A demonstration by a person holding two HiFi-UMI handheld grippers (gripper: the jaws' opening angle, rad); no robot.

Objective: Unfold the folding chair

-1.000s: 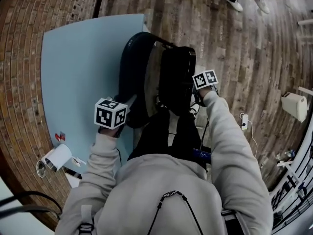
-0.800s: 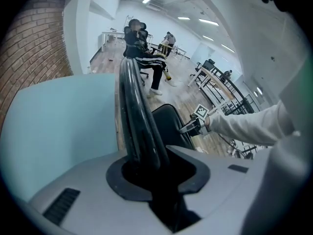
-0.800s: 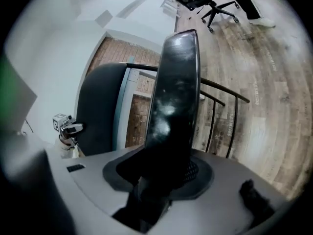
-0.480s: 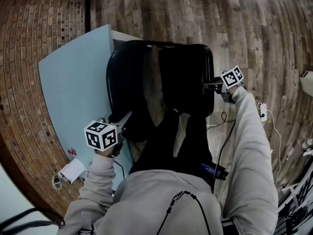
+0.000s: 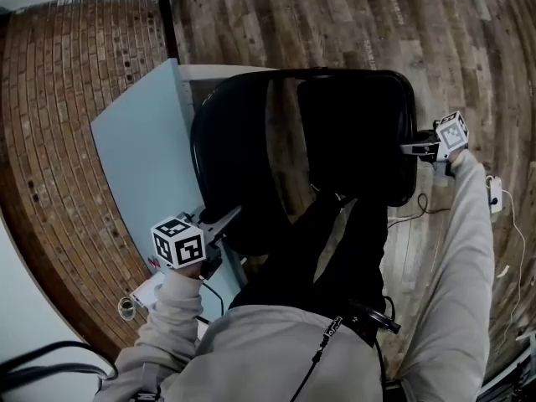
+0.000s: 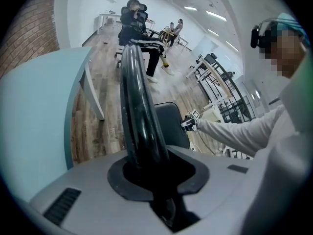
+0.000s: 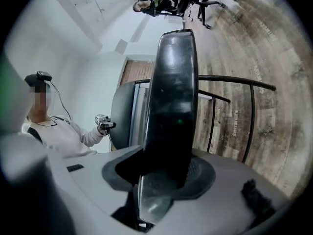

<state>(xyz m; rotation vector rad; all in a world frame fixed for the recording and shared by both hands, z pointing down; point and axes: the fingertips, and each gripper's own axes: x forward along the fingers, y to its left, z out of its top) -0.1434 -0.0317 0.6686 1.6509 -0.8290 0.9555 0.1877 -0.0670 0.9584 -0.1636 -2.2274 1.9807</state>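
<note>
The black folding chair stands half spread below me. In the head view its curved backrest (image 5: 226, 157) is at the left and its seat panel (image 5: 360, 132) at the right. My left gripper (image 5: 224, 219) is shut on the backrest's lower rim, and the left gripper view shows that rim (image 6: 139, 111) running up from between the jaws. Out at arm's length, my right gripper (image 5: 409, 148) is shut on the seat's right edge. In the right gripper view the seat (image 7: 173, 102) stands edge-on between the jaws, with thin black frame tubes (image 7: 234, 80) behind it.
A light blue panel (image 5: 138, 149) leans behind the chair on the left, against red brick (image 5: 50, 107). Wood floor (image 5: 335, 15) lies ahead. A white power strip with cable (image 5: 494, 193) sits by my right arm. People sit on chairs (image 6: 139, 26) far across the room.
The seat has swung out to the right, away from the backrest, carried by my right gripper. The chair stands wider apart. My left gripper has sunk a little with the backrest.
</note>
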